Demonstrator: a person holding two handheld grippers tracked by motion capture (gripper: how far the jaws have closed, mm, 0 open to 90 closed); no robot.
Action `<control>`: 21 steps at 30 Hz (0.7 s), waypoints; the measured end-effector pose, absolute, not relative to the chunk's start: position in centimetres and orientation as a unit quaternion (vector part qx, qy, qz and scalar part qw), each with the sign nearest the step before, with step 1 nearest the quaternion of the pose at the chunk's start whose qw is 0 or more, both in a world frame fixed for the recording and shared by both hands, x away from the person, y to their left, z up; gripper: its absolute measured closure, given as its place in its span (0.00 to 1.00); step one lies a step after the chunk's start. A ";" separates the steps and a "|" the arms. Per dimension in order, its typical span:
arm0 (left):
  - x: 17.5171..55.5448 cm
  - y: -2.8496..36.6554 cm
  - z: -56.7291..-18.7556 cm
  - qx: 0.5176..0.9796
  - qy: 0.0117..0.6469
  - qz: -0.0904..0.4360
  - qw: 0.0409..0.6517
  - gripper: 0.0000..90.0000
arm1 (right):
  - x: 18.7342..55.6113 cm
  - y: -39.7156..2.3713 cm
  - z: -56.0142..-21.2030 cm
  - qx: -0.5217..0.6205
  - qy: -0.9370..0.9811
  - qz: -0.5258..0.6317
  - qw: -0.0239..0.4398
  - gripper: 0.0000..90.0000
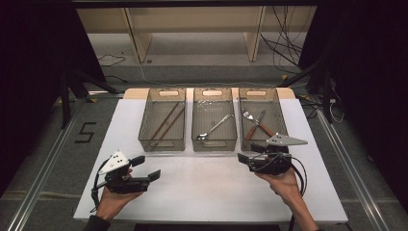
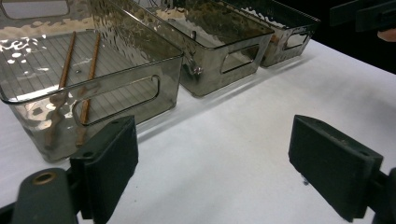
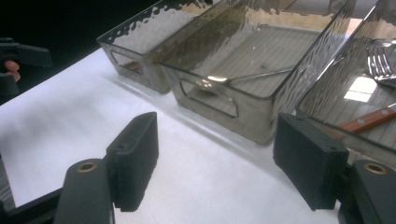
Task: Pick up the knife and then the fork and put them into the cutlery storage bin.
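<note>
The right hand-held gripper [image 1: 246,155] sits just in front of the right bin [image 1: 261,115], level with that bin's near wall; its jaws stand wide, with nothing between them. The left hand-held gripper [image 1: 146,168] hangs over the white surface [image 1: 202,187], near the front left corner of the left bin [image 1: 162,118] but apart from it; its jaws also stand wide and hold nothing. One hand grips each unit, two hands in all.

Three clear smoked bins stand in one row across the far part of the surface. Taking the middle bin [image 1: 214,115] as reference:
- The middle bin holds one spoon [image 1: 215,127], lying diagonally.
- The left bin, just beside it, holds two brown chopsticks [image 1: 166,122], laid lengthwise, side by side.
- The right bin, just beside it on the other side, holds one fork [image 1: 248,115] and one wooden-handled utensil [image 1: 254,126], crossed over each other.

Each bin has one cut-out handle in its near wall.
</note>
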State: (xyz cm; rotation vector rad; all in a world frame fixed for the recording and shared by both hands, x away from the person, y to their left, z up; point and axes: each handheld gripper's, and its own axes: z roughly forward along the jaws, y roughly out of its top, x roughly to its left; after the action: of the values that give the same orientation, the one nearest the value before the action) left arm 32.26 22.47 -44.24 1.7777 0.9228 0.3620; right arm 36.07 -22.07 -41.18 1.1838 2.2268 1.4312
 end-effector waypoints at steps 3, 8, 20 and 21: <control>32.2 22.4 -44.3 0.743 0.387 0.149 0.525 0.17 | 35.5 -22.1 -41.4 0.403 0.761 0.494 0.121 0.35; 32.2 22.3 -44.3 0.744 0.386 0.144 0.526 0.17 | 34.8 -22.3 -41.5 0.399 0.755 0.504 0.127 0.34; 32.1 22.2 -44.2 0.744 0.384 0.136 0.529 0.17 | 33.2 -22.9 -42.5 0.388 0.742 0.527 0.145 0.31; 32.1 22.2 -44.2 0.744 0.384 0.135 0.529 0.17 | 33.0 -22.9 -42.6 0.390 0.740 0.527 0.147 0.31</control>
State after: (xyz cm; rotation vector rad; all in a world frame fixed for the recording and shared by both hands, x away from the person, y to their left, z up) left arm 32.13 22.20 -44.22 1.7779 0.9170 0.3233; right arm 32.97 -22.94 -42.63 1.1214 2.1305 1.5177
